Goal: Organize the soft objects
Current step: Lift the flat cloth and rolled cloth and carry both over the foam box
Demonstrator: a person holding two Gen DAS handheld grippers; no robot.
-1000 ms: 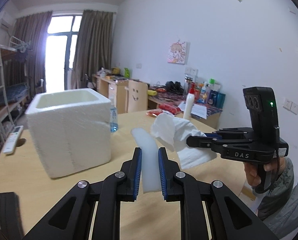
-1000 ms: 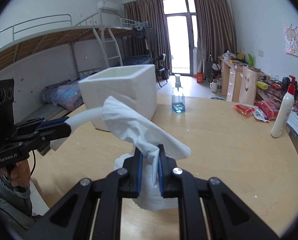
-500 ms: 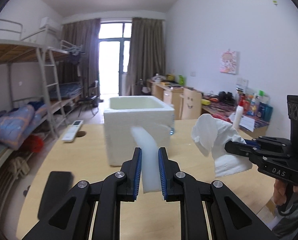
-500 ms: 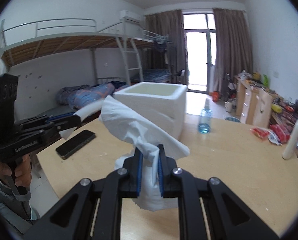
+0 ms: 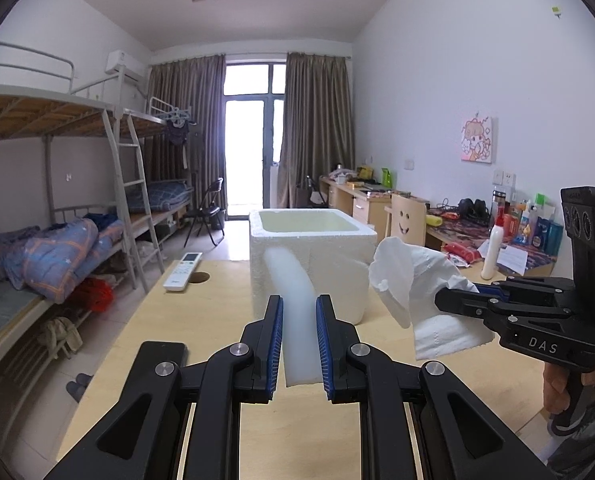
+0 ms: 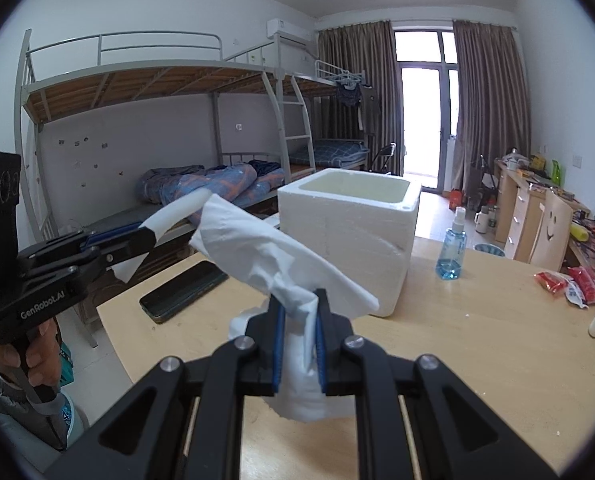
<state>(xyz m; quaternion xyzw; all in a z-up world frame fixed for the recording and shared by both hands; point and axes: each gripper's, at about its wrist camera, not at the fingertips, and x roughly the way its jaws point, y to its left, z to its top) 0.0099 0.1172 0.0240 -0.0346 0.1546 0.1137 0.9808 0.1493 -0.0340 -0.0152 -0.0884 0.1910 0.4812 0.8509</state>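
My left gripper (image 5: 299, 312) is shut on a curved white foam strip (image 5: 293, 292) and holds it above the table, short of the white foam box (image 5: 329, 264). My right gripper (image 6: 300, 308) is shut on a crumpled white tissue (image 6: 265, 248), also in the air. The tissue (image 5: 413, 276) and right gripper (image 5: 457, 300) show at the right of the left wrist view. The left gripper (image 6: 145, 238) with the strip (image 6: 177, 210) shows at the left of the right wrist view. The box (image 6: 349, 240) stands open-topped on the wooden table (image 6: 477, 344).
A black phone (image 6: 183, 290) lies at the table's left edge, a white remote (image 5: 183, 270) near a round hole. A blue spray bottle (image 6: 451, 254), red snack packs (image 6: 569, 282) and a white lotion bottle (image 5: 489, 252) sit to the right. Bunk beds stand left.
Both grippers have swung left and risen with their loads still held. The foam box now sits straight ahead of the left gripper, and the view has lifted off the table.
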